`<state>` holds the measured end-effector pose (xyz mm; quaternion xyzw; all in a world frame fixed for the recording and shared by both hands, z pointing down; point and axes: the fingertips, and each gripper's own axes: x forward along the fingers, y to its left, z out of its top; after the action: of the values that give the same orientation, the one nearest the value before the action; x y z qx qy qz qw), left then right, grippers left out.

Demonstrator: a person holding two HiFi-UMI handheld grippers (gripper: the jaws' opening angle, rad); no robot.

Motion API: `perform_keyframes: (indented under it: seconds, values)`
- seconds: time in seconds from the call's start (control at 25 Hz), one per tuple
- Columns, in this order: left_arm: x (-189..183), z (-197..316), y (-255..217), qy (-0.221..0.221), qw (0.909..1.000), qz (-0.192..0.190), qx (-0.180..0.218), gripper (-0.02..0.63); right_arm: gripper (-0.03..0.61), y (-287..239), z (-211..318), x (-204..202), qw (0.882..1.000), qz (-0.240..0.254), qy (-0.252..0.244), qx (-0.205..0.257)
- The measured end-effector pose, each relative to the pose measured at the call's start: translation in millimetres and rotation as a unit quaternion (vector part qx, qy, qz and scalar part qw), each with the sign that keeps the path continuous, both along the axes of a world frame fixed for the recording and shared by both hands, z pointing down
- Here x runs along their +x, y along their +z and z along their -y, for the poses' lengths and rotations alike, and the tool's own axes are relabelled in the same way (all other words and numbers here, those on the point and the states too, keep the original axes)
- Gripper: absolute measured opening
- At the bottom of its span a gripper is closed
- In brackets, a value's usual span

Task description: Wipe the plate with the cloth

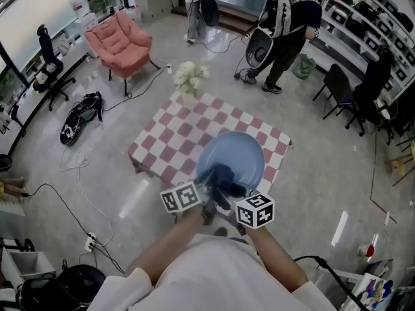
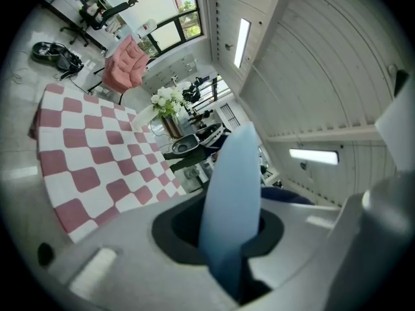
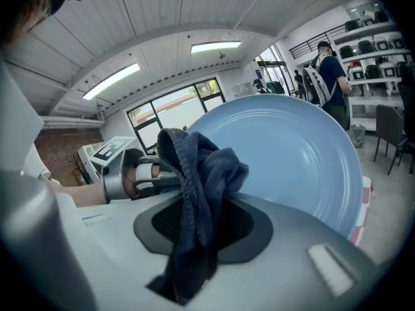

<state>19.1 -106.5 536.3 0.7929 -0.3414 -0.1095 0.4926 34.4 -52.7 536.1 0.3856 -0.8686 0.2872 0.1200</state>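
One plate (image 1: 235, 153), one cloth (image 1: 225, 178) (both gripped).

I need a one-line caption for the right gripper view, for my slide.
Right hand-held gripper, shut on a dark blue cloth, in front of a light blue plate.

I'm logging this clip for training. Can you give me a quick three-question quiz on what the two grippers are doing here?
1. What is between the jaws of the left gripper?
A. a cup
B. the rim of the blue plate
C. nothing

2. Fill in: the right gripper is shut on a dark blue ____.

3. True or false: both grippers are open.

Key
1. B
2. cloth
3. False: each is shut on something.
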Motion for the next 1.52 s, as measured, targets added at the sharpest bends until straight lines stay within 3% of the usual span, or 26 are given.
perform_keyframes:
  seconds: [0.28,0.8,1.52]
  values:
    - [-5.8,-3.5,-0.2,-0.001,1.0,-0.005,0.002,0.064,0.113,13.0,0.3,18.5,0.999,-0.052,0.011,-0.007]
    - [-5.7,-10.5,4.6,0.021,0.9994,0.027,0.011,0.064,0.121,38.1,2.5,60.6,0.991,-0.129,0.037,-0.025]
    - [-5.7,-37.5,20.1,0.037,0.9981,0.047,-0.015,0.066,0.12,48.6,2.2,122.2,0.974,-0.216,0.07,-0.017]
